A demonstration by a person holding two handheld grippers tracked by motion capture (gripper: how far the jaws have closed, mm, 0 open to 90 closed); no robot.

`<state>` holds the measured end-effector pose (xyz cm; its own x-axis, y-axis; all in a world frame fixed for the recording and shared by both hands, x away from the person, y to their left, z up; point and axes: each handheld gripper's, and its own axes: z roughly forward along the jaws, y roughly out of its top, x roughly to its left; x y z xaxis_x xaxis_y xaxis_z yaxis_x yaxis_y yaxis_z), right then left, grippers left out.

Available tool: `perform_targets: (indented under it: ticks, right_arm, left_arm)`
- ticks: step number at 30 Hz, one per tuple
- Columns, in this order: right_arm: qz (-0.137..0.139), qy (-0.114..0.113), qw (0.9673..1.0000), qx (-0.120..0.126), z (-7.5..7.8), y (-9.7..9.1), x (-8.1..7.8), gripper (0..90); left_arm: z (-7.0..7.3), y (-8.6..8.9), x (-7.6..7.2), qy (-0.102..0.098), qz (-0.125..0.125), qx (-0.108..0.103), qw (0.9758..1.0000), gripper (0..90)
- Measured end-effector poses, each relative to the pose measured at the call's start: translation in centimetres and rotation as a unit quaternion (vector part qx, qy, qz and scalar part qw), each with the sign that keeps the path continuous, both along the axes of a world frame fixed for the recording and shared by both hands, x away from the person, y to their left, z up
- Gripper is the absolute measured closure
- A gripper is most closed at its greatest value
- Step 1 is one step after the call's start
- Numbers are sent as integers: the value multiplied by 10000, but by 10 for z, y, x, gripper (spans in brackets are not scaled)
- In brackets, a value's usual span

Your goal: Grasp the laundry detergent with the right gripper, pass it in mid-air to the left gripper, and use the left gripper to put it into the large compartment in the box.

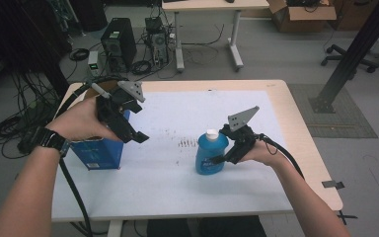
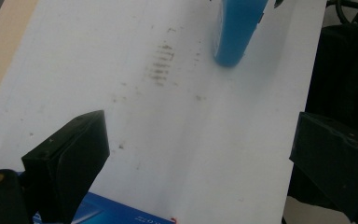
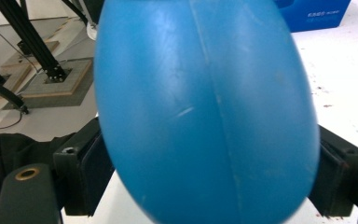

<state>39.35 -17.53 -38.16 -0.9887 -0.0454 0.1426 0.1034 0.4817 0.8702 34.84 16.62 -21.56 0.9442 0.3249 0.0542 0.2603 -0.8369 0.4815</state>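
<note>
Your right gripper [image 1: 225,157] jaws pinch the rounded blue plastic bottle [image 1: 210,154] at table centre, box at its 9 o'clock; grip low w/ curved walls, so it may slip; left gripper [image 1: 137,124] jaws apart.

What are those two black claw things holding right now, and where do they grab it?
The right gripper has its jaws on both sides of the blue bottle, at its lower body. The left gripper holds nothing; its jaws stand open over the table.

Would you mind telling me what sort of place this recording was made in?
Most likely a lab or workshop, not a home: a desktop computer tower stands on the floor amid loose cables, a black metal frame strut rises beside the table, and an open cardboard box sits beyond.
</note>
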Motion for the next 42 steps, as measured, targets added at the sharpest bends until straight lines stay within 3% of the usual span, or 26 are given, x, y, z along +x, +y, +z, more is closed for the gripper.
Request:
perform_targets:
  ticks: [42]
  right_arm:
    - [43, -102, 9999, 25, -2, 2, 2, 237]
  left_arm:
    - [0, 0, 0, 18, -29, 8, 10000, 51]
